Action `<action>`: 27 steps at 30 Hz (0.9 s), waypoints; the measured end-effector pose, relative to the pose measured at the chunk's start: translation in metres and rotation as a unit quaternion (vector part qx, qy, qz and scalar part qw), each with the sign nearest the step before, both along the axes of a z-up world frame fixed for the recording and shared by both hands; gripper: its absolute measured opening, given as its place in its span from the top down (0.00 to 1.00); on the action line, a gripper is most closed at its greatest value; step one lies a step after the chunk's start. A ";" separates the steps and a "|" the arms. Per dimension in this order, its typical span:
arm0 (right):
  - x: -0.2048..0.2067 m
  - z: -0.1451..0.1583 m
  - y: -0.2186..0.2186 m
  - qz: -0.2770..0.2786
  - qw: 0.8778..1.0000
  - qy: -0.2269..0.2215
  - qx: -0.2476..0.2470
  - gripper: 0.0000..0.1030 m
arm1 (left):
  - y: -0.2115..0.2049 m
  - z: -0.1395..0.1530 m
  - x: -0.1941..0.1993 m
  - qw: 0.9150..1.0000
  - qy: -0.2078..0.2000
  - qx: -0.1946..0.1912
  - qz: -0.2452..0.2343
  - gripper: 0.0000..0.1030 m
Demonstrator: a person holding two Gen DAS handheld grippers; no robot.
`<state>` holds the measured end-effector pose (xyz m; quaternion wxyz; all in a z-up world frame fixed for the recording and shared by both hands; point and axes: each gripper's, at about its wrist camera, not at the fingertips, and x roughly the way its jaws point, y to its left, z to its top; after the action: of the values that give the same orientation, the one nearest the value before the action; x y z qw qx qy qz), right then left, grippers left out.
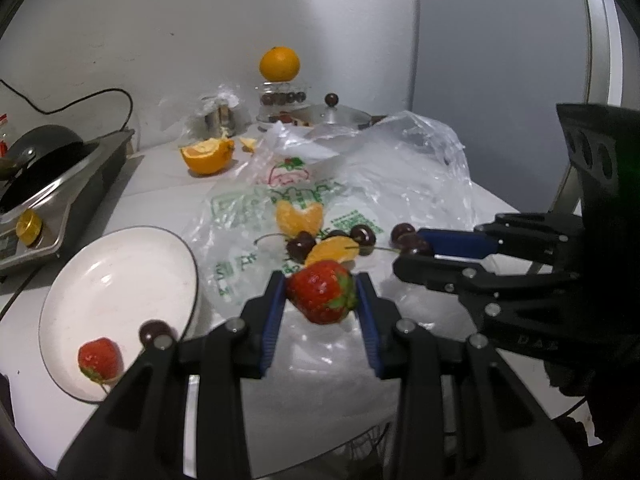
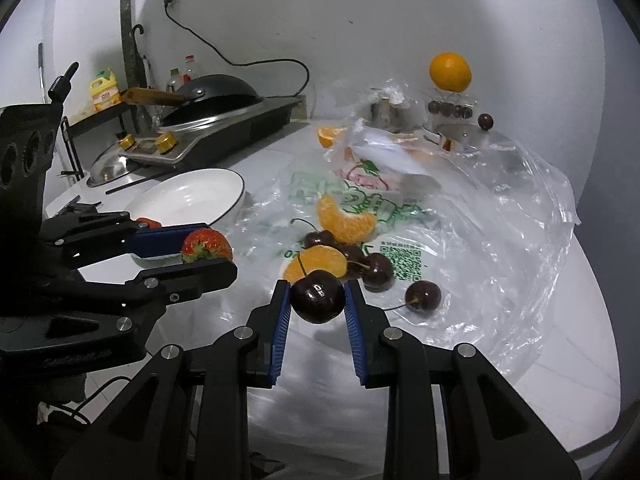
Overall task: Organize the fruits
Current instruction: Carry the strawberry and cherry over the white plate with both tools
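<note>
On the counter beside the clear plastic bag [image 1: 400,168], my white plate [image 1: 120,280] already holds a strawberry and a cherry. My left gripper [image 1: 322,296] clamps a strawberry [image 1: 320,292] just right of the plate; my right gripper [image 2: 316,300] pinches a cherry [image 2: 318,296] above the bag. Mid-carry, I judge: both go plateward next, released gently.

We see a thin, glossy, crinkled clear plastic bag [image 2: 460,216] with green print lying on the smooth pale surface [image 1: 160,196]; left of the bag sits a glazed white plate [image 1: 120,280], shiny. On the bag the dark cherries [image 2: 378,272] gleam smooth, while the strawberry [image 1: 320,292] in the left gripper [image 1: 322,300] looks pitted and wet-bright. Both grippers are matt black plastic with ribbed blue pads [image 2: 282,320]. Behind the bag stands a polished metal pot lid [image 1: 336,116]
</note>
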<state>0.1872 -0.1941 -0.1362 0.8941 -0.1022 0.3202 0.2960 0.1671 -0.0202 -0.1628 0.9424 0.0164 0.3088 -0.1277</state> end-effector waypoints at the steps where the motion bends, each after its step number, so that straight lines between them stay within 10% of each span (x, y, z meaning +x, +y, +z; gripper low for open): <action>1: -0.001 0.001 0.002 0.002 1.000 -0.001 -0.001 0.72 | 0.002 0.001 -0.001 1.000 -0.001 -0.001 0.002 0.65; 27: -0.015 0.017 0.071 0.043 0.999 -0.017 -0.023 0.72 | 0.080 0.008 -0.029 0.998 -0.024 -0.032 0.056 0.65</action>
<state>0.1719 -0.1233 -0.1189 0.8832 -0.1417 0.3066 0.3253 0.1385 0.0594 -0.1550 0.9553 -0.0278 0.2822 -0.0840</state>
